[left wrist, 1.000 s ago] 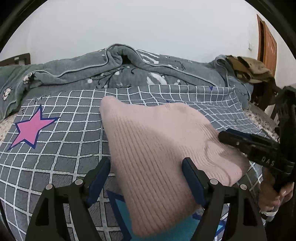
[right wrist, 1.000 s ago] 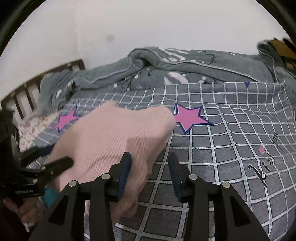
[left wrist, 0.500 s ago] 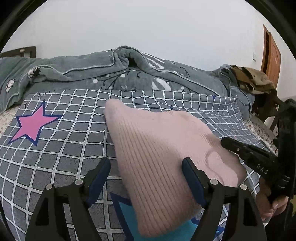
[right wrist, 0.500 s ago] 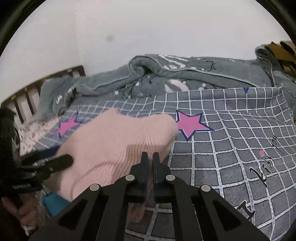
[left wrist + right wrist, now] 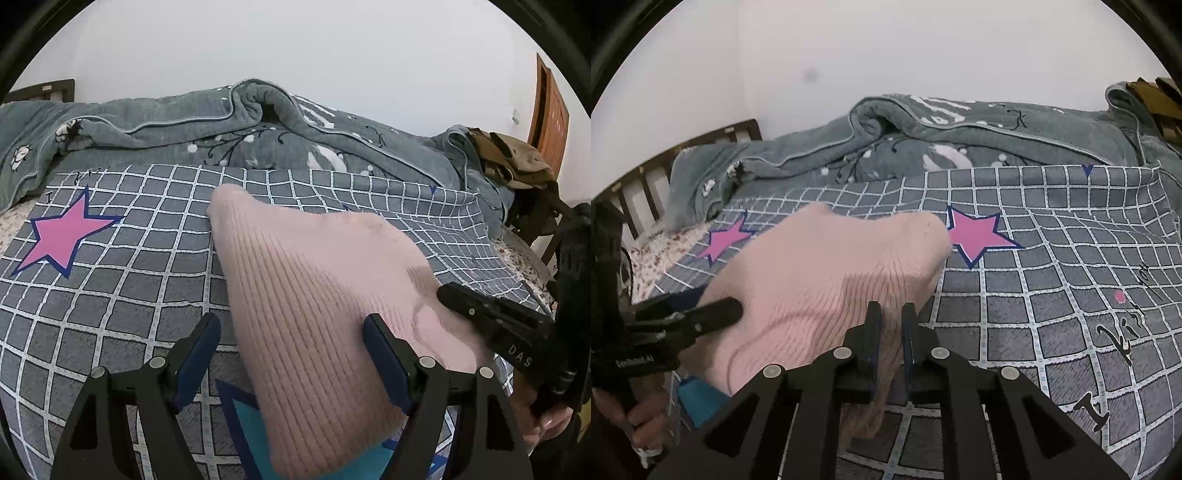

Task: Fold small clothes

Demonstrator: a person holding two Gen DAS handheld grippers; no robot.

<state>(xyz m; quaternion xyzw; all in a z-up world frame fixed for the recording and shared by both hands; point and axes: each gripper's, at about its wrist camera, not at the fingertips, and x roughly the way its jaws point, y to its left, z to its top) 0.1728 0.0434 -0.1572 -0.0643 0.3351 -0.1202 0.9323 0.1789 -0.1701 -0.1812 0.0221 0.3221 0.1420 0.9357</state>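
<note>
Since a second ago our right gripper has closed from wide apart onto the near edge of the pink knit garment, and its jaws are easing open slightly. Our left gripper stands open astride it, pads clear. It lies on the checked bedsheet, long axis running away from us, narrow end far. That thin pinch could slip if we lift.

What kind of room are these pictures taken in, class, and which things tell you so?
Most likely a bedroom: a bed spread with a grey checked sheet, a rumpled grey blanket behind it, and a slatted wooden headboard.
</note>
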